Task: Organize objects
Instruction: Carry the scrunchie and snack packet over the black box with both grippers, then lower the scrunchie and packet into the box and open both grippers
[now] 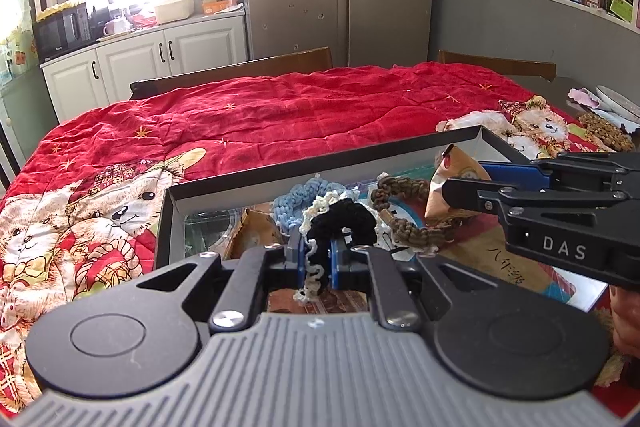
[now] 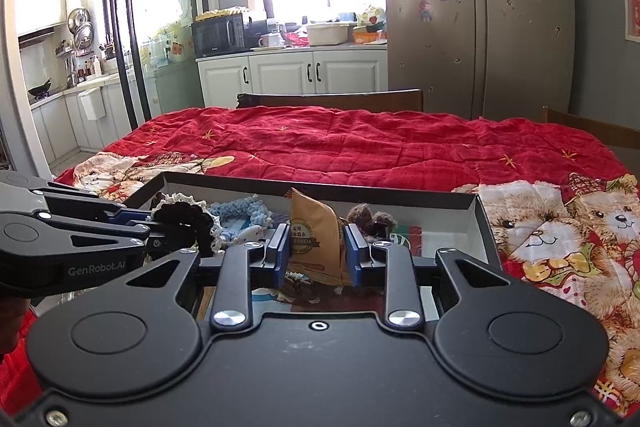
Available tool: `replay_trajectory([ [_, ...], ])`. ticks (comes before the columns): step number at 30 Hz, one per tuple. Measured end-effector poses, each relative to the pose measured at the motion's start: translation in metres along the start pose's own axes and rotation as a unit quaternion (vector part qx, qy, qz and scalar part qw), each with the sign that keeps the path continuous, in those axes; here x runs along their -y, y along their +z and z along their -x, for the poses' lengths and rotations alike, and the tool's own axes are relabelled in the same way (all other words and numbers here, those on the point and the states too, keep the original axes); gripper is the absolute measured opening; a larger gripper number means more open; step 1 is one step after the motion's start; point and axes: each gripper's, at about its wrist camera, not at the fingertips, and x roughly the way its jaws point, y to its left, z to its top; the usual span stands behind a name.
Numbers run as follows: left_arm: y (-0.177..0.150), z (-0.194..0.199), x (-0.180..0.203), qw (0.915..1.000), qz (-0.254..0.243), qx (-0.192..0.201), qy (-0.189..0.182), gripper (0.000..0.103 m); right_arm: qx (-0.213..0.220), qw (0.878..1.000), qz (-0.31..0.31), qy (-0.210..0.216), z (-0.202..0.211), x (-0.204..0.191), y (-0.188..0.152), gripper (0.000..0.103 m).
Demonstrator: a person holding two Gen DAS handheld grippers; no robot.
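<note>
Sorting is midway: your left gripper [image 1: 316,259] jaws pinch the black-and-cream scrunchie [image 1: 340,223]; your right gripper [image 2: 316,255] jaws clamp the orange snack packet [image 2: 314,235]; other pieces already lie in the box [image 1: 320,159].

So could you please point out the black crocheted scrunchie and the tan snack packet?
black crocheted scrunchie [image 1: 344,217], left wrist view, on its black loop.
tan snack packet [image 2: 314,233], right wrist view, on its printed front.

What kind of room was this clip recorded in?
Most likely a home kitchen and dining area. A tall two-door fridge covered in magnets, white cabinets with a microwave on the counter, and a dining table under a red bear-print cloth all point that way.
</note>
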Motion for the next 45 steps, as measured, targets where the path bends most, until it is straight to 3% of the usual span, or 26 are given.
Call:
replay_trajectory([
  [23, -0.009, -0.012, 0.012, 0.9989, -0.04, -0.024, 0.003, 0.017, -0.021, 1.0, 0.008, 0.008, -0.017, -0.004, -0.005, 0.028],
  [33, -0.01, -0.012, 0.016, 0.9985, -0.05, -0.025, 0.002, 0.035, -0.027, 0.999, 0.015, 0.009, -0.019, -0.006, -0.006, 0.028],
  [45, -0.012, -0.009, 0.019, 0.9982, -0.055, -0.023, -0.002, 0.047, -0.031, 0.999, 0.014, 0.01, -0.019, -0.007, -0.006, 0.029],
])
